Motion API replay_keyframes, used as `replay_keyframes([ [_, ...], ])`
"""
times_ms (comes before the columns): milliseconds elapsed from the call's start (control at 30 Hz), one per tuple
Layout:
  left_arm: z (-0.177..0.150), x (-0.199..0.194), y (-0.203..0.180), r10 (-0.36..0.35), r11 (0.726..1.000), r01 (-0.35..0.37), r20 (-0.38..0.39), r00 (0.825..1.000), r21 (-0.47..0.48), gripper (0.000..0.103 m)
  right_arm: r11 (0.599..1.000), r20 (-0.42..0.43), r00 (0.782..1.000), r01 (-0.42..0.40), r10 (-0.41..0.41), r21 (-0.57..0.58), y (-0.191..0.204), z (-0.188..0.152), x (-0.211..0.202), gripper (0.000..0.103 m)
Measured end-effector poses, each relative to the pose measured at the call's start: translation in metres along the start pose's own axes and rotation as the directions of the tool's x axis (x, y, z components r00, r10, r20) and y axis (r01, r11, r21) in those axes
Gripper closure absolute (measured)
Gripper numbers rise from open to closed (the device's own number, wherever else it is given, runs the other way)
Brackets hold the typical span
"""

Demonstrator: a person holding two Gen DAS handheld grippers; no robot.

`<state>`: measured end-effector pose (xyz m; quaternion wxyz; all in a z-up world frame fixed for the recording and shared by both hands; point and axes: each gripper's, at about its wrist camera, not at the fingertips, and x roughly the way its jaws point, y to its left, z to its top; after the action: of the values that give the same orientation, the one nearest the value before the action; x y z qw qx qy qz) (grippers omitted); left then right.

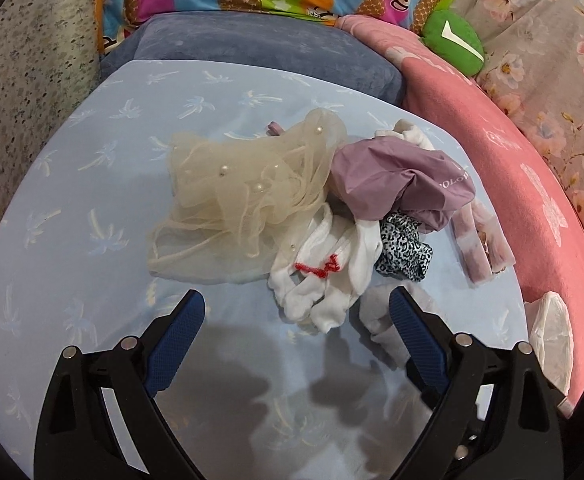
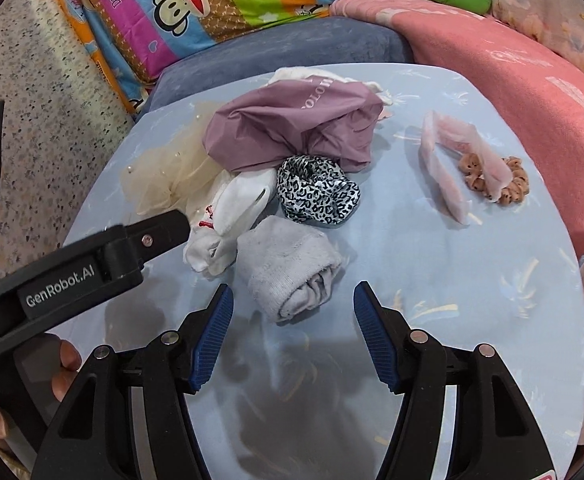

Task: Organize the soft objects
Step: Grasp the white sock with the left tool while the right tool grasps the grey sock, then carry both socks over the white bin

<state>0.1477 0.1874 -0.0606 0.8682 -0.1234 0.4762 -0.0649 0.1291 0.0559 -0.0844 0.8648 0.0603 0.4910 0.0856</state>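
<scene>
Hovering over the pale blue tabletop (image 2: pixel 471 280), both claws gape wide and empty. The right claw (image 2: pixel 292 300) hangs just short of a rolled grey sock (image 2: pixel 288 264); the left claw (image 1: pixel 295 304) faces the heap: cream tulle (image 1: pixel 236 196), white socks (image 1: pixel 331 272), mauve bag (image 1: pixel 395 184), leopard scrunchie (image 2: pixel 315 196). A brown scrunchie (image 2: pixel 511 184) lies apart, to the right.
</scene>
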Motion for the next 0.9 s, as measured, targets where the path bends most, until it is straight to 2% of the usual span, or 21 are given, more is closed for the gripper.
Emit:
replay_keyframes([
  [100,0.003,0.008,-0.006,-0.008,1.0,0.008,-0.006,1.0,0.017,0.015,1.0,-0.015,1.0,0.002,-0.002,-0.007,0.003,0.002,0.009,0.042],
  [200,0.005,0.016,-0.013,-0.019,0.999,0.019,-0.015,1.0,0.047,0.022,1.0,-0.027,1.0,-0.002,0.002,-0.008,0.003,0.001,0.016,0.047],
  [267,0.005,0.023,-0.017,-0.025,0.998,0.027,-0.034,0.999,0.059,0.03,1.0,-0.046,0.999,-0.013,0.013,-0.005,0.001,0.001,0.021,0.062],
  [367,0.005,0.033,-0.016,-0.033,0.998,0.037,-0.068,0.997,0.056,0.042,0.999,-0.056,0.998,-0.034,0.035,0.013,-0.004,-0.001,0.023,0.074],
  [467,0.003,0.037,-0.014,-0.035,0.998,0.039,-0.078,0.996,0.051,0.054,0.999,-0.053,0.998,-0.039,0.039,0.005,-0.006,-0.002,0.021,0.079],
  [533,0.001,0.037,-0.015,-0.04,0.997,0.045,-0.087,0.995,0.056,0.072,0.999,-0.049,0.998,-0.038,0.038,0.003,-0.007,-0.003,0.017,0.081],
  [633,0.0,0.035,-0.019,-0.047,0.996,0.053,-0.091,0.995,0.068,0.088,0.999,-0.038,0.999,-0.036,0.036,0.009,-0.01,-0.005,0.01,0.082],
  [900,-0.008,0.011,-0.038,-0.073,0.992,0.078,-0.055,0.996,0.102,0.092,0.999,0.031,0.999,-0.028,0.027,0.03,-0.023,-0.003,-0.023,0.083],
])
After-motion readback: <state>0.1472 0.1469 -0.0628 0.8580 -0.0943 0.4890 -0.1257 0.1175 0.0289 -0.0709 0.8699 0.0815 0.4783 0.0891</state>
